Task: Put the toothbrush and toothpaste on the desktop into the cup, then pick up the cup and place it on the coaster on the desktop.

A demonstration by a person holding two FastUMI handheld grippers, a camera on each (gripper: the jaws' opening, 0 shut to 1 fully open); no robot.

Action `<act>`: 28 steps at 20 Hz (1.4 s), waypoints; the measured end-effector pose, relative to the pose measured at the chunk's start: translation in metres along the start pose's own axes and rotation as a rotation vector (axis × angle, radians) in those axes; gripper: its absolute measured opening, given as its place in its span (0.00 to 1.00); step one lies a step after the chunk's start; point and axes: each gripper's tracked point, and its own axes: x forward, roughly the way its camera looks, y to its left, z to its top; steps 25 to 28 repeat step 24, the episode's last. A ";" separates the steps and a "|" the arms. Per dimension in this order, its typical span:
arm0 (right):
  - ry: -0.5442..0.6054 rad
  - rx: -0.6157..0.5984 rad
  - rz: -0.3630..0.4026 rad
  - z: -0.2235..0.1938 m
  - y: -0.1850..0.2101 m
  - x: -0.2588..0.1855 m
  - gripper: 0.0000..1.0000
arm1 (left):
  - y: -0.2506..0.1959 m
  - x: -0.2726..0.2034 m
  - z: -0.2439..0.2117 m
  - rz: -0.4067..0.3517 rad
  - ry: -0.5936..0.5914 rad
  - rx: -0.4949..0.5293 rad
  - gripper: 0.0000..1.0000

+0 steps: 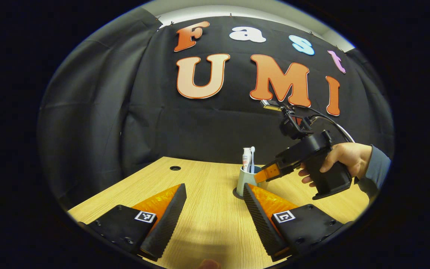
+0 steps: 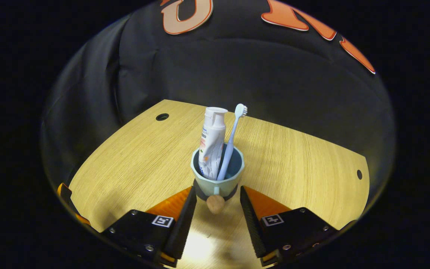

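Observation:
A pale blue-grey cup stands upright on a dark round coaster in the middle of the wooden table. A white toothpaste tube and a light blue toothbrush stand inside it, leaning on the rim. A small brown knob sticks out from the cup's near side. My right gripper is open, its fingertips level with the cup's base on either side. In the left gripper view the cup sits on the coaster, and a hand holds the right gripper at its right. My left gripper is open and holds nothing.
The wooden table has a cable hole at the far left and a smaller one near the right edge. The black cloth wall stands right behind the table's far edge.

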 end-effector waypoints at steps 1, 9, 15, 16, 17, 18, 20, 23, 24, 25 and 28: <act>-0.030 -0.002 0.001 0.003 -0.003 0.002 0.73 | -0.002 -0.002 0.004 -0.006 -0.012 0.007 0.98; -0.222 0.065 -0.060 0.025 -0.019 -0.007 0.93 | -0.026 -0.006 0.036 -0.039 -0.070 0.041 0.98; -0.402 0.059 -0.180 0.038 -0.061 -0.028 0.93 | -0.056 -0.001 0.059 -0.083 -0.130 0.088 0.99; -0.422 0.059 -0.206 0.037 -0.068 -0.034 0.93 | -0.057 -0.001 0.061 -0.083 -0.139 0.087 0.98; -0.441 0.059 -0.219 0.037 -0.072 -0.036 0.93 | -0.059 -0.001 0.063 -0.087 -0.147 0.087 0.97; -0.457 0.061 -0.229 0.036 -0.075 -0.037 0.93 | -0.062 -0.001 0.067 -0.085 -0.159 0.088 0.98; -0.493 0.073 -0.244 0.035 -0.081 -0.043 0.93 | -0.063 0.000 0.070 -0.068 -0.182 0.102 0.98; -0.559 0.098 -0.261 0.036 -0.092 -0.064 0.93 | -0.062 -0.003 0.075 -0.055 -0.227 0.101 0.98; -0.582 0.104 -0.268 0.036 -0.095 -0.071 0.93 | -0.063 -0.005 0.076 -0.056 -0.239 0.093 0.98; -0.582 0.104 -0.268 0.036 -0.095 -0.071 0.93 | -0.063 -0.005 0.076 -0.056 -0.239 0.093 0.98; -0.582 0.104 -0.268 0.036 -0.095 -0.071 0.93 | -0.063 -0.005 0.076 -0.056 -0.239 0.093 0.98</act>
